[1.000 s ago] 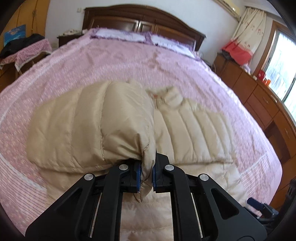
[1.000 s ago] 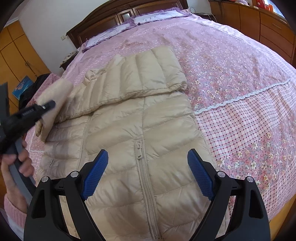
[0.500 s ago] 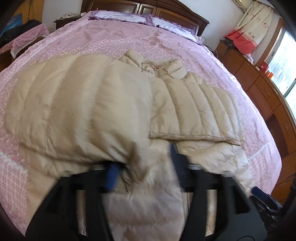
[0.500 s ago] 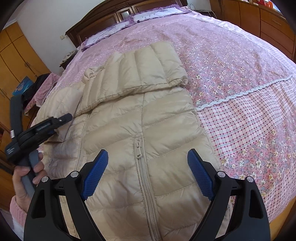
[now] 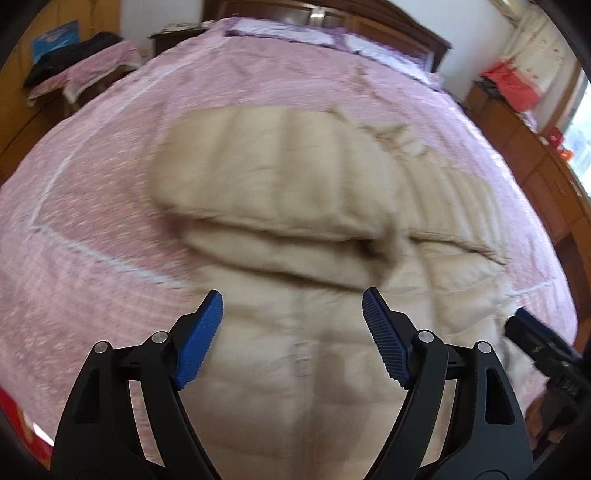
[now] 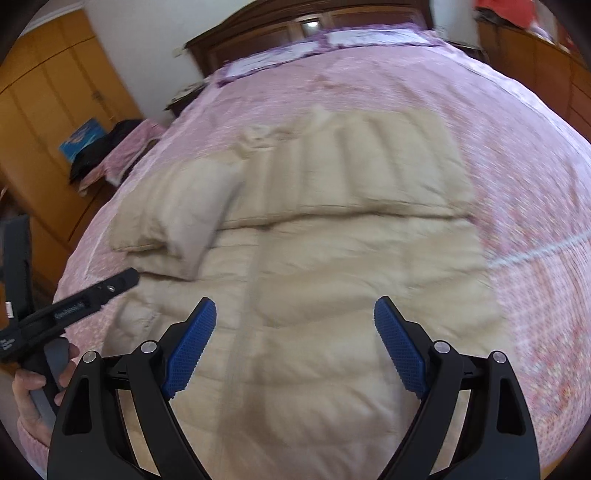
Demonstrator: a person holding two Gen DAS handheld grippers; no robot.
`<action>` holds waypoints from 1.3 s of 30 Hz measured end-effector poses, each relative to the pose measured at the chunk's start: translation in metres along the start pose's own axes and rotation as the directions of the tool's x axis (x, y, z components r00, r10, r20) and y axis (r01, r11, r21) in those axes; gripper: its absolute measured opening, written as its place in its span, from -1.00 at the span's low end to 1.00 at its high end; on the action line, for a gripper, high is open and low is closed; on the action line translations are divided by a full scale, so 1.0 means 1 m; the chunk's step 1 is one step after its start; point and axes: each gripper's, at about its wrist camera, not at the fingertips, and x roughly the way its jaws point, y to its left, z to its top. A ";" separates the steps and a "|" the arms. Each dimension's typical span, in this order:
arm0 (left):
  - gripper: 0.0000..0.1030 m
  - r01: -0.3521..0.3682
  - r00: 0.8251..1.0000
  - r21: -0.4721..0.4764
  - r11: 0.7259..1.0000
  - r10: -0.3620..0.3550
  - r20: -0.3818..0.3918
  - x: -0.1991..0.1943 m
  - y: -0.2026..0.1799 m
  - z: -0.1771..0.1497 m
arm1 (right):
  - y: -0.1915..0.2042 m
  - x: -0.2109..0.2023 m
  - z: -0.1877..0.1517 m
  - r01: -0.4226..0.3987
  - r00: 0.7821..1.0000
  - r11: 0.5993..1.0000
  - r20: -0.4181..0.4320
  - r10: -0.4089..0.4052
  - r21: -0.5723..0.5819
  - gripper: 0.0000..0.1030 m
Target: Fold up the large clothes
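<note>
A beige quilted down jacket (image 5: 295, 229) lies front up on the pink bedspread, also in the right wrist view (image 6: 332, 258). Both sleeves are folded across its chest: the left sleeve (image 5: 273, 173) and the right sleeve (image 6: 369, 166). The zipper (image 6: 240, 332) runs down the middle. My left gripper (image 5: 293, 332) is open and empty above the jacket's lower body. My right gripper (image 6: 295, 339) is open and empty above the lower body too. The left gripper shows in the right wrist view (image 6: 74, 302) at the jacket's left edge.
The pink bed (image 5: 110, 155) has a dark wooden headboard (image 6: 295, 26) and pillows (image 5: 295, 33). A side stand with clothes (image 5: 85, 70) is to the left, wooden wardrobes (image 6: 44, 110) beyond it, and a wooden dresser (image 5: 535, 155) along the right.
My left gripper let go of the left sleeve, which now lies folded across the chest, and drew back open. The right gripper stayed open and shifted slightly.
</note>
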 end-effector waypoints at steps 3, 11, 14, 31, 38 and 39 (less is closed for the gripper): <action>0.51 -0.061 0.998 -0.025 0.998 0.061 0.002 -0.002 0.025 -0.003 | 0.027 0.009 0.007 -0.047 0.999 0.998 -0.018 0.047 -0.046 0.65; 0.51 -0.102 0.995 -0.086 0.991 0.101 -0.008 -0.003 0.075 -0.009 | 0.091 0.042 0.015 -0.151 0.986 0.984 -0.083 0.143 -0.100 0.65; 0.51 -0.097 0.995 -0.093 0.991 0.097 -0.009 -0.004 0.084 -0.012 | 0.112 0.058 0.017 -0.189 0.979 0.978 -0.095 0.180 -0.089 0.65; 0.51 -0.073 0.997 -0.140 0.987 0.071 -0.014 -0.003 0.106 -0.028 | 0.133 0.127 0.042 -0.183 0.978 0.972 -0.075 0.195 0.146 -0.29; 0.51 -0.043 0.999 -0.116 0.992 0.043 0.000 -0.003 0.091 -0.021 | 0.113 0.085 0.056 -0.246 0.969 0.959 0.020 0.246 0.140 -0.93; 0.51 -0.035 0.999 -0.110 0.993 0.035 0.001 -0.003 0.088 -0.019 | 0.108 0.072 0.060 -0.247 0.969 0.960 0.055 0.241 0.131 -0.93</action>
